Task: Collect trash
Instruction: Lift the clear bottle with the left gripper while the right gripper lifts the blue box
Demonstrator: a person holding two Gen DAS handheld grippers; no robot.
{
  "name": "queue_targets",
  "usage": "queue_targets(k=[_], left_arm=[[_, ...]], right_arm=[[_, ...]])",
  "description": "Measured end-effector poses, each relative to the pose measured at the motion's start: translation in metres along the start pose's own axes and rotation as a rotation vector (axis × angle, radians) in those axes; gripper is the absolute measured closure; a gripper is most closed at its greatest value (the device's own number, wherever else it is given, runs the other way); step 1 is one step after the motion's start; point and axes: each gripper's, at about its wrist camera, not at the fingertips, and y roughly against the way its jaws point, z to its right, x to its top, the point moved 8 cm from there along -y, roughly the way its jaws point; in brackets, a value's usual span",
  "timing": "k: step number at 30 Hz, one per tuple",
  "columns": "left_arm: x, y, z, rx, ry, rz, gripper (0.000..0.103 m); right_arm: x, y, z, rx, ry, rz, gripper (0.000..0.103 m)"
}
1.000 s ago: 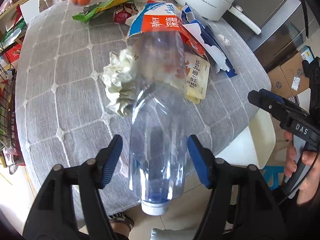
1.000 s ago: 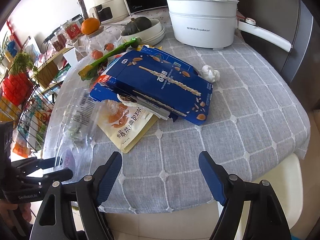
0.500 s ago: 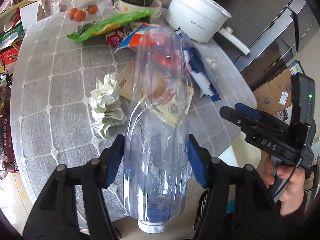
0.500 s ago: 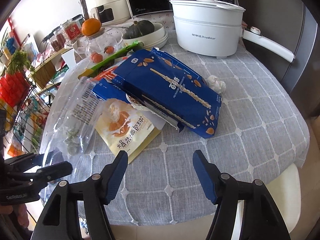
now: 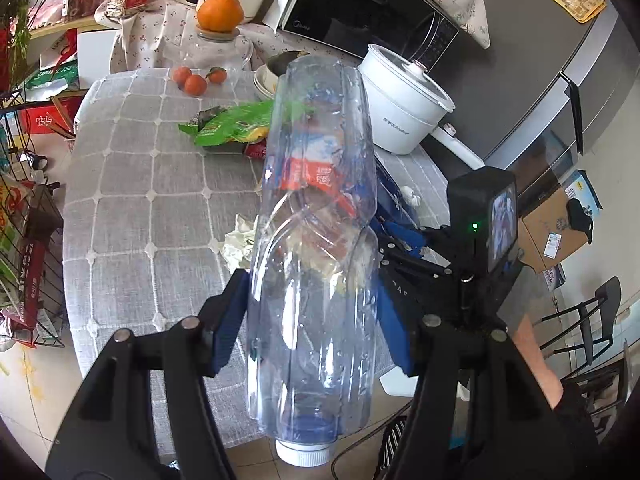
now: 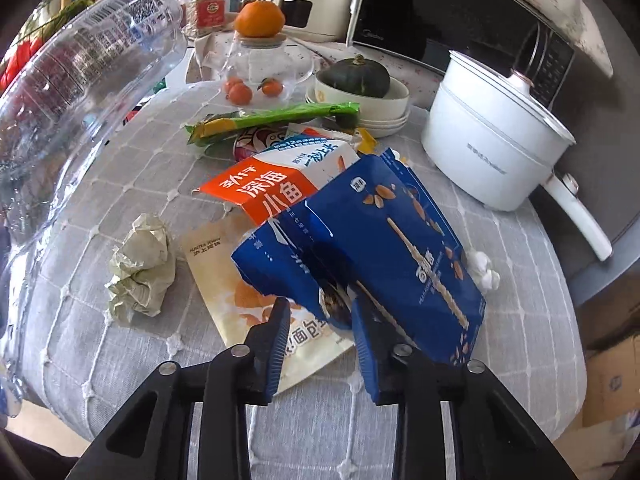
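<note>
Left wrist view: my left tongs (image 5: pixel 312 320) are clenched on a clear plastic bottle (image 5: pixel 316 216), both blue pads (image 5: pixel 226 320) pressed to its lower body. Bottle's long axis runs 6 to 12 o'clock in frame; white cap (image 5: pixel 305 453) at 6, nearest me, flat base away at 12. It is lifted clear of the table, held over the near edge of the grey checked tablecloth (image 5: pixel 132 184). My left tongs slant downward across the table.

Right tongs' body (image 5: pixel 460 248) shows at 3 o'clock of the bottle, low over the blue packet.

Right wrist view: my right tongs (image 6: pixel 320 322) have just been closing. Jaws stand narrow, with the torn lower edge of a blue snack box (image 6: pixel 384 248) between them. Right pad (image 6: pixel 366 344) lies against the box; left pad (image 6: pixel 276 344) sits over the cream bread packet (image 6: pixel 244 300). Whether the box is truly pinched, I cannot tell. These tongs also tilt steeply down at the table.

Box's long axis runs from about 11 to 5 o'clock; it rests on an orange-and-white fish snack packet (image 6: pixel 272 184). A crumpled paper wad (image 6: pixel 140 268) lies at 9 o'clock of the box, a small white tissue ball (image 6: pixel 484 268) at 3. Green wrapper (image 6: pixel 272 118) lies beyond at 12. White electric pot (image 6: pixel 492 136) stands at 2 o'clock. The bottle fills this view's upper left.
</note>
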Motion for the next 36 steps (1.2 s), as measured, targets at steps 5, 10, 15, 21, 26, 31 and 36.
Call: queue_targets(k=[5,10,15,21,26,31,36], left_arm=[[0.0,0.004,-0.001,-0.017,0.007,0.006,0.04],[0.002,0.008,-0.005,-0.023,0.025,0.017,0.039],[0.006,0.011,-0.008,-0.016,0.044,0.033,0.039],[0.006,0.011,-0.01,0.01,0.044,0.036,0.039],[0.005,0.012,-0.017,0.015,0.063,0.031,0.039],[0.006,0.015,-0.016,0.011,0.062,0.037,0.039],[0.005,0.017,-0.009,-0.003,0.057,0.044,0.039]], right_arm=[[0.007,0.006,-0.01,0.09,0.025,0.013,0.078],[0.012,0.035,-0.002,0.279,-0.087,0.078,0.039],[0.03,0.031,0.031,0.255,-0.276,0.068,0.039],[0.05,-0.004,0.027,0.089,-0.305,0.002,0.04],[0.046,-0.036,0.022,-0.096,-0.269,-0.08,0.059],[0.04,-0.034,0.029,-0.141,-0.252,-0.073,0.094],[0.045,0.013,0.056,-0.184,-0.259,0.035,0.099]])
